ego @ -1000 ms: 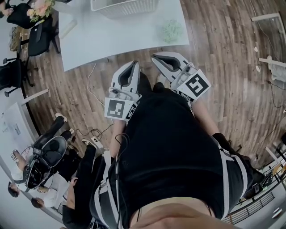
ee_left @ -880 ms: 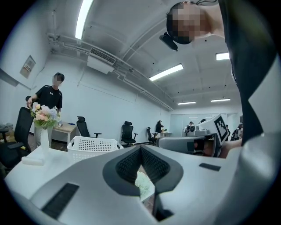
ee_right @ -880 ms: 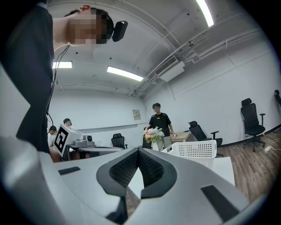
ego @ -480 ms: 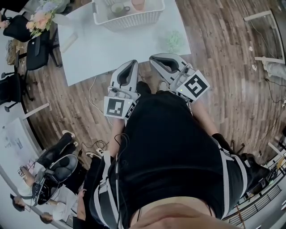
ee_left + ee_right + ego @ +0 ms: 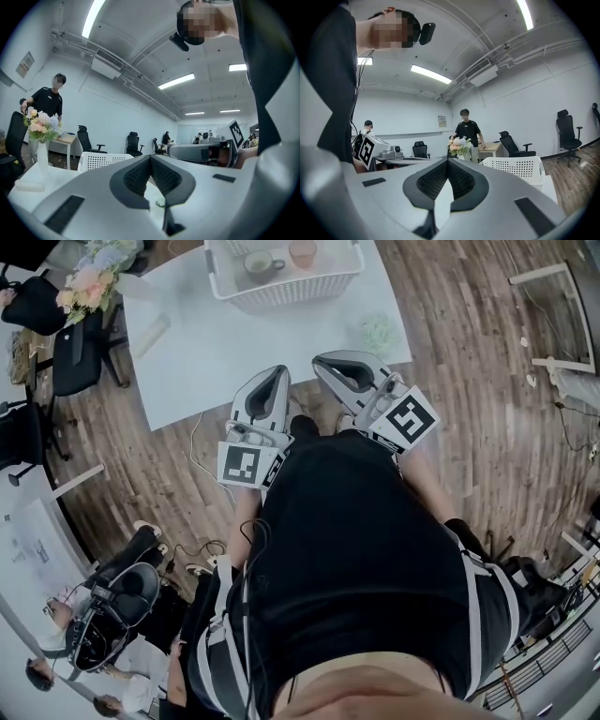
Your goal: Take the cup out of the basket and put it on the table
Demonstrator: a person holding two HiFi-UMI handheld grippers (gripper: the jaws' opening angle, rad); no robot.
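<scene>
A white perforated basket (image 5: 286,282) stands at the far side of the white table (image 5: 225,352). Inside it sit a grey-green cup (image 5: 258,263) with a handle and a pink cup (image 5: 302,252). Both grippers are held close to the person's chest, short of the table's near edge. My left gripper (image 5: 279,373) is shut with nothing in it, its pads meeting (image 5: 150,160). My right gripper (image 5: 324,360) is likewise shut and empty (image 5: 447,161). The basket shows ahead in the left gripper view (image 5: 101,161) and in the right gripper view (image 5: 520,168); the cups are hidden there.
A vase of flowers (image 5: 89,273) stands at the table's left end, with a flat white object (image 5: 150,334) near it and a small pale green thing (image 5: 380,331) at the right edge. Office chairs (image 5: 70,348) stand left; cables (image 5: 197,432) lie on the wooden floor. People sit lower left.
The table and basket have slid further into the head view, and the cups now show inside the basket. Both grippers stay shut at the chest.
</scene>
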